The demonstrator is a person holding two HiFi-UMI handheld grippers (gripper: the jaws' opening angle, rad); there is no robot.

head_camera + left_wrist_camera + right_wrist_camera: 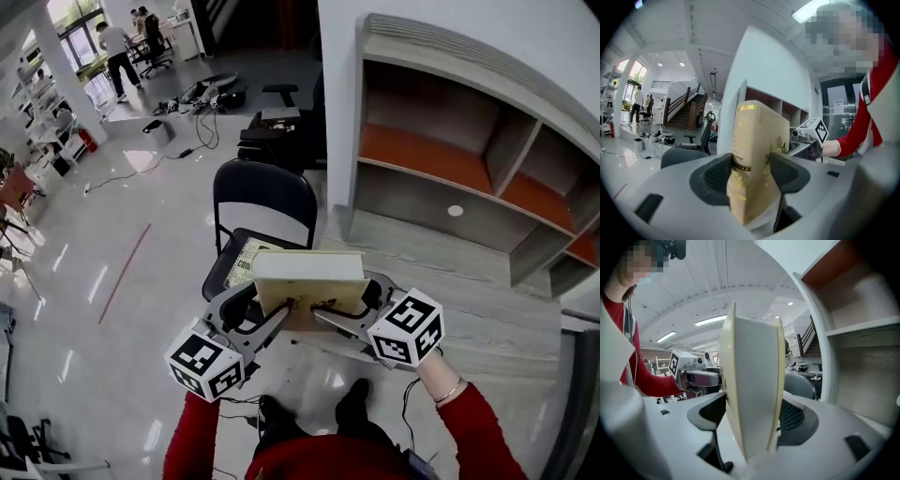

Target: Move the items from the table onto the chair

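With the left gripper point(270, 317), claw closed on it, gripping the left end of the cream box point(309, 274); clamping the right end likewise with the right gripper point(336, 317), probably sharing a bulky load; holding it above the black chair point(262, 195), over a printed item point(240, 264) on the seat.

Interior bright, even. Daylight via windows point(80, 19) top left of head view; glare patches on glossy floor point(129, 161). One ceiling lamp point(812, 10) blown out, left gripper view. Both gripper views: strong fisheye, dark vignetted corners, bg soft; box point(757, 154) sharp.
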